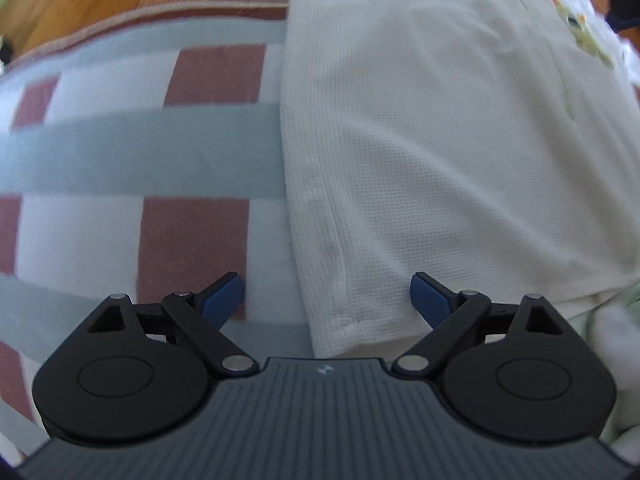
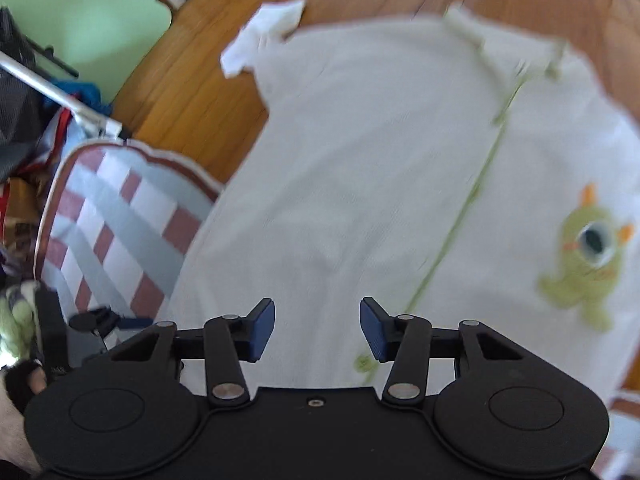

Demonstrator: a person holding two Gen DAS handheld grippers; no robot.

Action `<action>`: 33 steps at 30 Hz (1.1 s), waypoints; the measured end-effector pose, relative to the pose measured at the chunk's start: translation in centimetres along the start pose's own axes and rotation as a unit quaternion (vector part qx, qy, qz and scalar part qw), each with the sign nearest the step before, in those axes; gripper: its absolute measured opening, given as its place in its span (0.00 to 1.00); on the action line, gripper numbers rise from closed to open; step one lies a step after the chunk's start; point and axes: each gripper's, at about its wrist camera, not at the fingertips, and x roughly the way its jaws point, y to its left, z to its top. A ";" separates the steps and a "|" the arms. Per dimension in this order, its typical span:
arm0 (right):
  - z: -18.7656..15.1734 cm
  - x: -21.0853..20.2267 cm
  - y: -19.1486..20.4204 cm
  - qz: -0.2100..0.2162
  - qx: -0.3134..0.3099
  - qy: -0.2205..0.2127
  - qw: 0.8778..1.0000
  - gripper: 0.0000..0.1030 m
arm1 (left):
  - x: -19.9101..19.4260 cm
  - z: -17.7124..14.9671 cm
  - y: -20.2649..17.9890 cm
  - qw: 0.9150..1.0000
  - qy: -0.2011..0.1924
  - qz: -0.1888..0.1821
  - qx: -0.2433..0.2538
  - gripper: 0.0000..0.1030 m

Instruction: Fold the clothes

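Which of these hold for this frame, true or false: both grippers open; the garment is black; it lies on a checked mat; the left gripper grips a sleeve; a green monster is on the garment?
1. Both grippers are open. True: left gripper and right gripper show spread jaws.
2. The garment is black. False: it is white.
3. It lies on a checked mat. True.
4. The left gripper grips a sleeve. False: it holds nothing.
5. A green monster is on the garment. True.

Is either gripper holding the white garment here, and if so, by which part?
Nothing is held. The left gripper and the right gripper are both open above the white garment, with nothing between the fingers.
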 end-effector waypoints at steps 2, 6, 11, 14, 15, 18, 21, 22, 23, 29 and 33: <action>-0.5 0.8 0.5 -0.018 -0.023 0.007 1.000 0.52 | -0.6 -0.1 -1.1 0.999 -0.019 0.003 0.032 0.47; -1.4 2.0 1.1 -0.051 -0.066 0.020 0.996 0.53 | -1.3 -1.3 -2.4 0.993 -0.036 0.073 0.090 0.03; -4.6 5.2 -0.4 -0.007 -0.038 0.077 0.996 0.53 | -1.6 -1.2 -0.2 0.996 -0.015 0.072 0.049 0.03; -7.7 7.2 -0.6 0.010 -0.045 0.117 0.992 0.52 | -1.4 -1.4 -0.7 0.994 0.006 0.086 0.074 0.03; -8.8 7.5 -0.2 0.001 -0.064 0.118 0.991 0.53 | -1.4 -1.5 -0.8 0.993 0.011 0.089 0.080 0.03; -11.8 8.4 0.7 -0.024 -0.110 0.141 0.984 0.37 | -1.9 -1.4 -0.7 0.992 0.021 0.090 0.081 0.04; -12.3 7.7 1.1 -0.069 -0.152 0.154 0.974 0.35 | -4.4 0.2 -0.6 0.993 0.001 0.083 0.086 0.18; -11.7 6.5 1.0 -0.085 -0.172 0.130 0.973 0.36 | -5.7 1.0 -1.0 0.993 -0.014 0.080 0.091 0.29; -10.9 5.1 0.9 -0.102 -0.193 0.099 0.971 0.37 | -6.9 2.3 -1.3 0.992 -0.030 0.078 0.097 0.57; 1.3 -3.9 -6.2 -0.109 -0.063 -0.015 0.992 0.45 | -9.5 14.6 -4.2 0.977 -0.117 0.074 0.162 0.74; 9.2 -6.6 -11.2 -0.089 0.062 -0.030 0.994 0.47 | -6.4 24.9 -5.8 0.973 -0.168 0.048 0.149 0.74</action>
